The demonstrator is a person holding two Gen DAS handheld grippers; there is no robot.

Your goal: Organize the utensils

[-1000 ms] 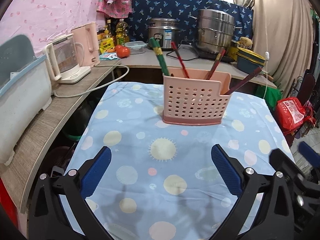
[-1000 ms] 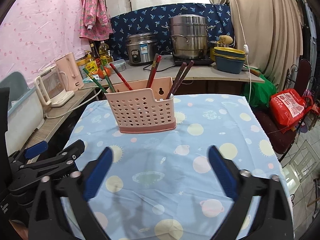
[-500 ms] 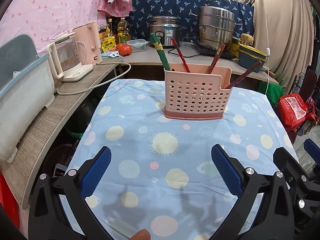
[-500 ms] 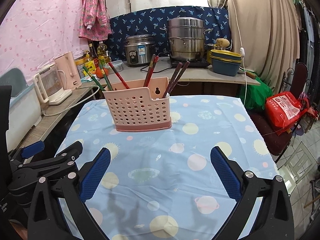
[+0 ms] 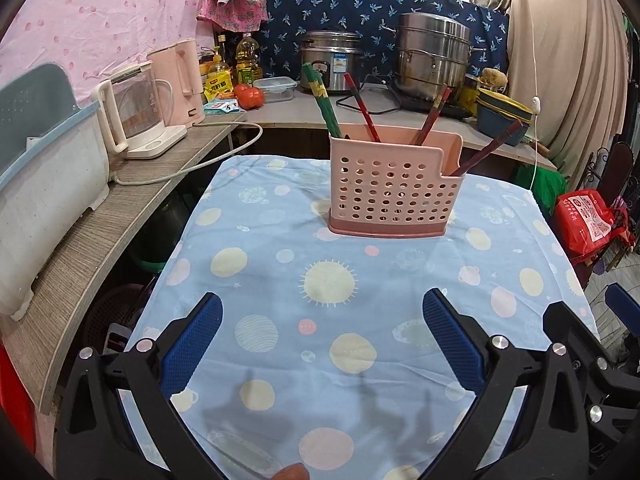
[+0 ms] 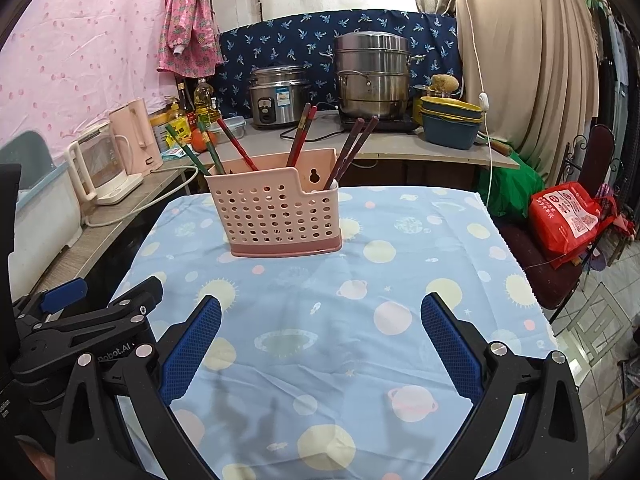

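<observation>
A pink perforated utensil holder stands upright on the blue planet-print tablecloth, far middle; it also shows in the right wrist view. Green chopsticks, red chopsticks and dark brown chopsticks stand in it, leaning outward. My left gripper is open and empty, hovering over the near cloth. My right gripper is open and empty, well short of the holder. The left gripper's body shows at the right view's lower left.
A grey counter runs along the left with a glass kettle, a pink kettle and a white-blue bin. The back counter holds a rice cooker, steel steamer and bowls. A red bag lies on a chair at right.
Both grippers have pulled back and risen a little from the holder, so it looks smaller and farther. Both stay open and empty. The holder and chopsticks have not moved.
</observation>
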